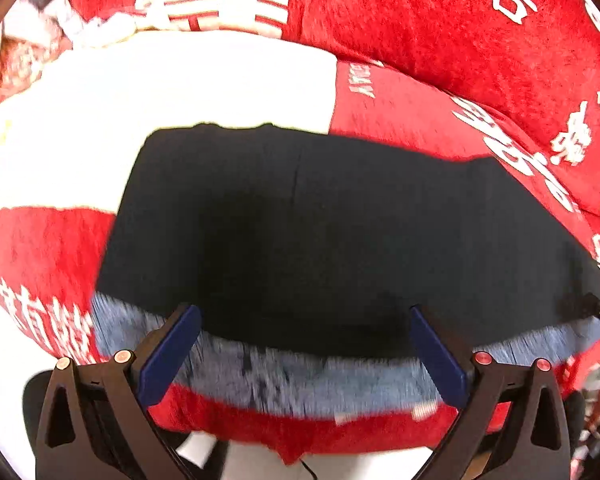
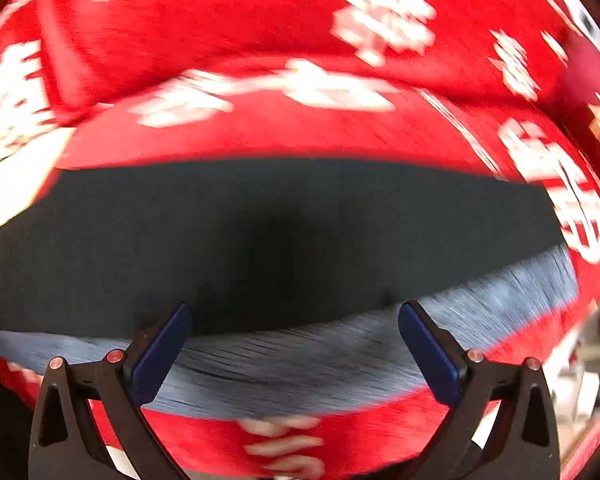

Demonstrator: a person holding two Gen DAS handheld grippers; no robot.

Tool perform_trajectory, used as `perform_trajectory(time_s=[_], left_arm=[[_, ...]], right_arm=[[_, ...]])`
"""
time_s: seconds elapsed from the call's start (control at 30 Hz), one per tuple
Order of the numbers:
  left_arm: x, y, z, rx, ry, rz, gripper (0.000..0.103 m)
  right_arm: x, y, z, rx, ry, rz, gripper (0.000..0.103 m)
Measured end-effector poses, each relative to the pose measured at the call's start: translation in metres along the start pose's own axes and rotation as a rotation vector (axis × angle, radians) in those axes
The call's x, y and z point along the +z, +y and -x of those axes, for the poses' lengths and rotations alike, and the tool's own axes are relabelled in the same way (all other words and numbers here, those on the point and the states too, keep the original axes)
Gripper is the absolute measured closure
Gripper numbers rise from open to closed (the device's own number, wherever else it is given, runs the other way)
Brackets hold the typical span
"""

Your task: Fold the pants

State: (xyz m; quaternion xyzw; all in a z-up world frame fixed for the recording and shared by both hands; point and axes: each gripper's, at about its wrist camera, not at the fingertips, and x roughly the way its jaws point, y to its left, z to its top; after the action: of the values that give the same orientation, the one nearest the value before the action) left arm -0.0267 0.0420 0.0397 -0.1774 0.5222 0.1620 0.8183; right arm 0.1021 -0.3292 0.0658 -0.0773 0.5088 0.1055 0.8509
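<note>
a: where are the pants?

b: the dark pants (image 1: 320, 232) lie flat on a red blanket (image 1: 440, 60) with white lettering, filling the middle of both wrist views. a lighter grey-blue band (image 2: 300, 364) runs along their near edge, at six o'clock.

a: and the grippers?

b: the left gripper (image 1: 306, 344) and the right gripper (image 2: 296, 340) both hang above that near edge, jaws spread wide, nothing between them (the right view is blurred).

a: what could go wrong?

b: i judge the plush blanket may get pinched together with the cloth, or only one layer caught, so the fold skews.

a: any room to move?

b: open blanket lies past the far edge at twelve o'clock; a raised red fold (image 2: 260, 20) rises beyond. a white patch (image 1: 160, 92) sits at ten o'clock in the left view.
</note>
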Motion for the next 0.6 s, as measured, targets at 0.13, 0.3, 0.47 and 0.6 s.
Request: perform_trajectory(time_s=[0.13, 0.3, 0.47, 0.6], left_arm=[[0.015, -0.01, -0.025, 0.054, 0.036, 0.009, 0.0], [0.009, -0.004, -0.026, 0.016, 0.032, 0.045, 0.0], [0.0, 0.002, -0.022, -0.005, 0.024, 0.045, 0.0], [0.0, 0.003, -0.022, -0.007, 0.025, 0.045, 0.0]], right_arm=[[0.028, 0.078, -0.011, 0.071, 0.006, 0.114, 0.0], [0.064, 0.157, -0.036, 0.171, 0.048, 0.164, 0.0], [0.069, 0.213, -0.074, 0.168, 0.141, 0.279, 0.0], [0.075, 0.224, -0.077, 0.099, 0.124, 0.299, 0.0]])
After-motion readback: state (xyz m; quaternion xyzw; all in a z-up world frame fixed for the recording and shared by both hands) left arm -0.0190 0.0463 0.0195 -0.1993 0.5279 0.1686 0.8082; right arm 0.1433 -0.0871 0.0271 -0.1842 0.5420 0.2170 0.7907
